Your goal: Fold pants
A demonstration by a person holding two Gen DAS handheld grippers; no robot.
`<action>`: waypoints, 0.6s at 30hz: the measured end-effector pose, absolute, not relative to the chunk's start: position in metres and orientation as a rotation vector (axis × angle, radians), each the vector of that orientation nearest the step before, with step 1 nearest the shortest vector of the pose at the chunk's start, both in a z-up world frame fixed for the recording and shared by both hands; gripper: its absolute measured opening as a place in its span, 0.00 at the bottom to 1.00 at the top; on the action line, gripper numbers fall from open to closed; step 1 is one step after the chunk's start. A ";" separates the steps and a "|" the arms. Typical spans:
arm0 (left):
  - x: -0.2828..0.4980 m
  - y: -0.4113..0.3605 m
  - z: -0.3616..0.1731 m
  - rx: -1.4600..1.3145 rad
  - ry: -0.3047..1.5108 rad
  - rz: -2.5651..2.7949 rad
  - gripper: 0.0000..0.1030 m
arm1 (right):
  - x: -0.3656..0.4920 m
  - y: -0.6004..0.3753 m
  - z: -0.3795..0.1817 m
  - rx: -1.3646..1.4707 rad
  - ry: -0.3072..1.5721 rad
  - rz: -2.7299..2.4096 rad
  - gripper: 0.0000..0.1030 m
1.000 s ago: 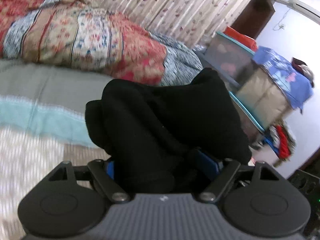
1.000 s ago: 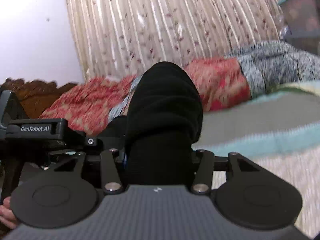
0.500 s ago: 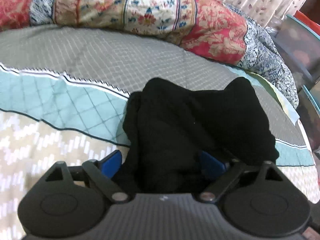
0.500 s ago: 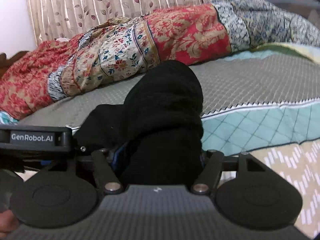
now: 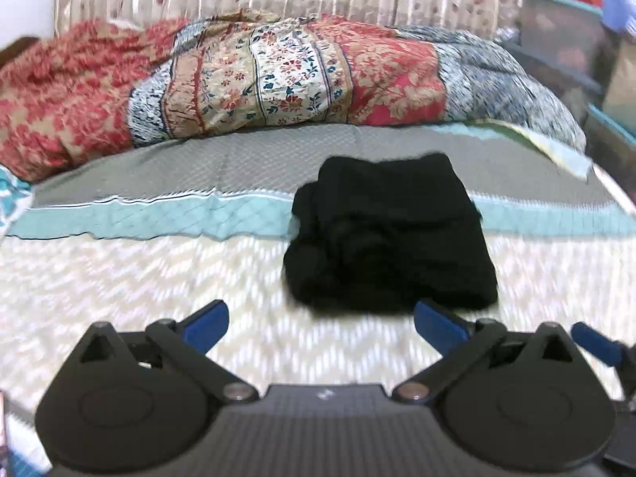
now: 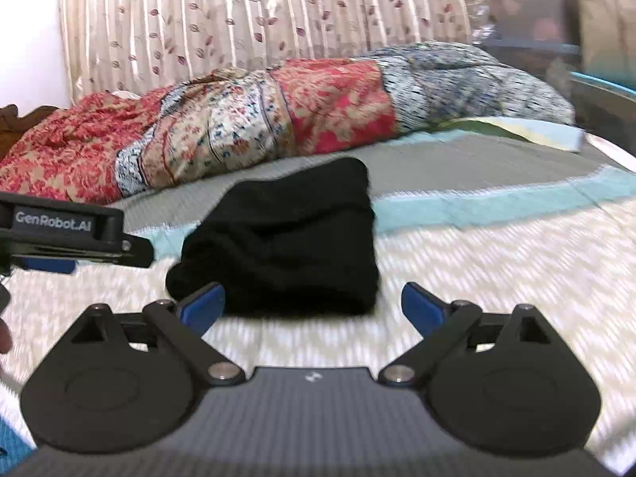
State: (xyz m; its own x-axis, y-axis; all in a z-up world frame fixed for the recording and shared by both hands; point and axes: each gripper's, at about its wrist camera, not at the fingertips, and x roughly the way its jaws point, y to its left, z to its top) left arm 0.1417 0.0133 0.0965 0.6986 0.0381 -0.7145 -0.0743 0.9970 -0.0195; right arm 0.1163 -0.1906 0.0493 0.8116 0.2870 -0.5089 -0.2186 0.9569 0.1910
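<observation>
Two grippers, left (image 5: pixel 320 324) and right (image 6: pixel 312 306), are being opened wide, fingers empty | pants (image 5: pixel 387 238), released moments ago, are lying folded on bed (image 5: pixel 159 278) | fold is being judged complete

A patterned bedspread (image 5: pixel 119 278) covers the bed, a floral quilt (image 5: pixel 278 79) bunched before leaf-print curtains (image 6: pixel 238 20).

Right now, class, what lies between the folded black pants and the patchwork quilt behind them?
Only bare bedspread: a grey quilted band separates the black pants from the patchwork quilt. Both wrist views show it.
</observation>
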 end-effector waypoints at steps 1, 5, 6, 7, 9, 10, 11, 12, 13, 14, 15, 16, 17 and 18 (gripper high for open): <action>0.129 0.011 0.098 -0.037 0.801 0.062 1.00 | 0.105 -0.194 0.050 0.125 0.574 0.270 1.00; 0.089 0.004 0.101 -0.019 0.826 0.066 1.00 | 0.080 -0.204 0.055 0.150 0.600 0.264 1.00; 0.082 0.003 0.102 -0.020 0.829 0.065 1.00 | 0.074 -0.207 0.058 0.158 0.609 0.252 1.00; 0.073 0.002 0.103 -0.019 0.832 0.061 1.00 | 0.069 -0.209 0.060 0.169 0.621 0.243 1.00; 0.061 -0.002 0.106 -0.007 0.838 0.066 1.00 | 0.060 -0.215 0.064 0.201 0.654 0.238 1.00; 0.054 -0.004 0.107 0.004 0.839 0.070 1.00 | 0.056 -0.218 0.067 0.215 0.669 0.239 1.00; 0.048 -0.007 0.109 0.014 0.840 0.073 1.00 | 0.050 -0.219 0.068 0.223 0.678 0.239 1.00; 0.042 -0.009 0.110 0.020 0.839 0.074 1.00 | 0.045 -0.222 0.070 0.232 0.686 0.234 1.00; 0.037 -0.010 0.111 0.025 0.835 0.072 1.00 | 0.039 -0.224 0.071 0.240 0.690 0.228 1.00; 0.030 -0.013 0.112 0.031 0.829 0.069 1.00 | 0.033 -0.226 0.073 0.250 0.695 0.224 1.00; 0.026 -0.014 0.113 0.037 0.826 0.069 1.00 | 0.030 -0.227 0.075 0.258 0.701 0.226 1.00; 0.021 -0.016 0.114 0.045 0.824 0.072 1.00 | 0.025 -0.228 0.076 0.266 0.707 0.229 1.00; 0.017 -0.018 0.116 0.050 0.822 0.074 1.00 | 0.021 -0.229 0.077 0.277 0.715 0.233 1.00; 0.014 -0.019 0.117 0.052 0.822 0.075 1.00 | 0.018 -0.230 0.077 0.289 0.722 0.237 1.00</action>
